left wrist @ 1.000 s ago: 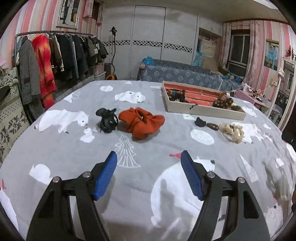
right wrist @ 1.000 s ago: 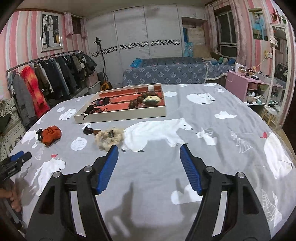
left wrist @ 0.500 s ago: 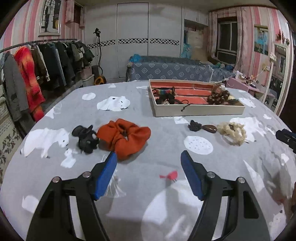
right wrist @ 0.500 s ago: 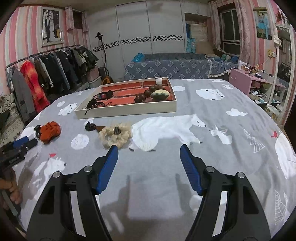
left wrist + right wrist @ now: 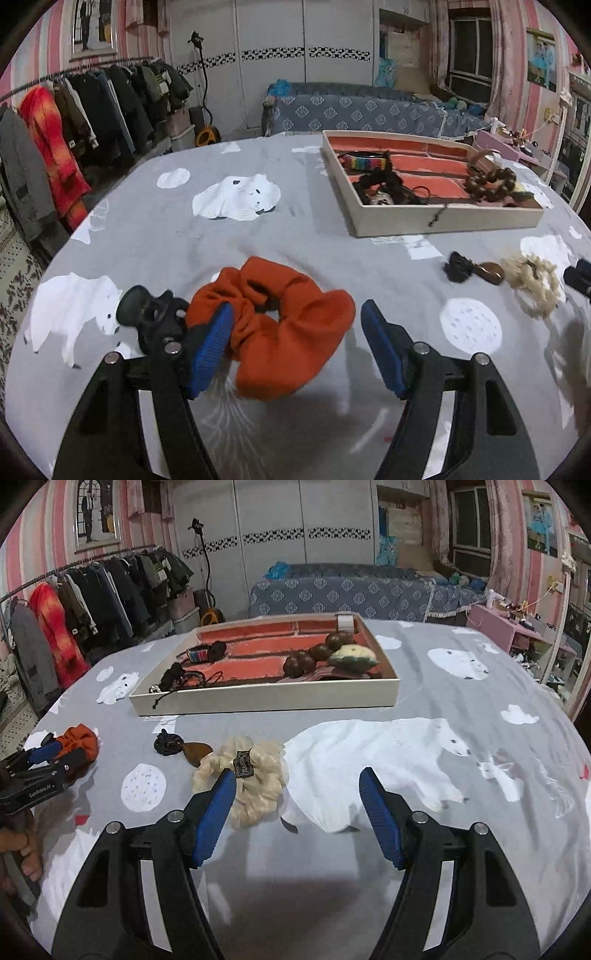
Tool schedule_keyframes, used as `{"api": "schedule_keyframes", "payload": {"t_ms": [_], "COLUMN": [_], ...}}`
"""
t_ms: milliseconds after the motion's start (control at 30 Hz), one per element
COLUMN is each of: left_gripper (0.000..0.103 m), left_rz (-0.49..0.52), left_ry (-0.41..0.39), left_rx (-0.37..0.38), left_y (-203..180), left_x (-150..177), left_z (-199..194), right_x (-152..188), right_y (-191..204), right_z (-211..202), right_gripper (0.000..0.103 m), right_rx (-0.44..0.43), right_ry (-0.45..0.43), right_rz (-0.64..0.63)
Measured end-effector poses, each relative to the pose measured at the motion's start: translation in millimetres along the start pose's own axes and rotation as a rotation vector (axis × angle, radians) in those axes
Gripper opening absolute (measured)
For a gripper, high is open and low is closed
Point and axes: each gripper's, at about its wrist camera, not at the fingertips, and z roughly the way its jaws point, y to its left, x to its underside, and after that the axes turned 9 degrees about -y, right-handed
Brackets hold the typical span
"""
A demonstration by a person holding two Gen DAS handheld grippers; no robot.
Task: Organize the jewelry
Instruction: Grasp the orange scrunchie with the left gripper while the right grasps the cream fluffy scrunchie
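Observation:
My left gripper (image 5: 295, 332) is open with its blue fingers either side of an orange scrunchie (image 5: 280, 325) on the grey bear-print cloth. A black hair claw (image 5: 151, 314) lies just left of it. My right gripper (image 5: 297, 805) is open; a cream fluffy scrunchie (image 5: 251, 775) lies by its left finger. A black-and-brown pendant (image 5: 184, 747) lies left of that. The jewelry tray (image 5: 266, 701) with red lining holds wooden beads (image 5: 306, 657), a bracelet and cords. The tray (image 5: 443, 221) also shows in the left wrist view.
The round table's cloth (image 5: 443, 775) extends right. A clothes rack (image 5: 74, 122) stands at the left, a blue sofa (image 5: 351, 110) behind, a pink side table (image 5: 524, 631) at the right. The left gripper also shows in the right wrist view (image 5: 37, 771).
My left gripper has moved forward until its fingers straddle the orange scrunchie. My right gripper has moved forward and left toward the cream scrunchie. Both have stayed open.

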Motion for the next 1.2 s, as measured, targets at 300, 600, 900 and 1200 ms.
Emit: {"api": "schedule_keyframes", "payload": {"t_ms": [300,600,900,1200], "left_gripper": [0.024,0.017,0.014,0.014], "left_rz": [-0.022,-0.04,-0.012,-0.008], "left_ry": [0.039,0.035,-0.002,-0.018], "left_rx": [0.08,0.11,0.089,0.1], "left_y": [10,16,10,-14], "left_x": [-7,-9,-10,-6], "left_z": [23,27,12,-25], "right_x": [0,-3,-10,-16], "right_y": [5,17,20,9], "right_z": [35,54,48,17], "right_gripper": [0.048,0.011,0.009,0.009], "right_rx": [0.004,-0.006,-0.019,-0.038], "right_ry": [0.094,0.146,0.111,0.055], "right_rz": [-0.012,-0.056,-0.053,-0.039]}}
